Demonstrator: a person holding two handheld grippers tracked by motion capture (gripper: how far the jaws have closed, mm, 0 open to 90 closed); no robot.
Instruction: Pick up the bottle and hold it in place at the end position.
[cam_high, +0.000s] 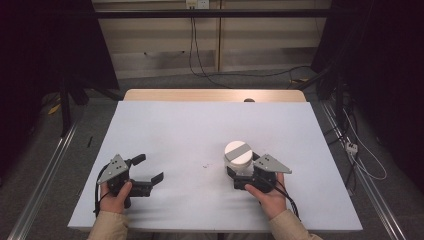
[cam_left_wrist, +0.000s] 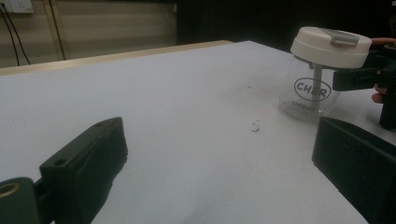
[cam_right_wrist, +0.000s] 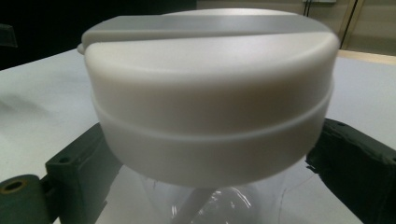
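The table (cam_high: 200, 130) was smooth under the jar (cam_high: 238, 156), which stood near its right front. Your right gripper (cam_high: 239, 172) straddled the jar's glass below the lid (cam_right_wrist: 210, 93), pads seemingly not yet pressing; a lopsided squeeze could have tipped it. Your left gripper (cam_high: 150, 170) lay spread, empty.

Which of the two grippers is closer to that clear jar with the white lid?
The right gripper: its fingers sit on either side of the jar, below the lid. The left gripper rests far off across the table, fingers apart.

Jar (cam_high: 238, 159) on white-covered table (cam_high: 200, 130)
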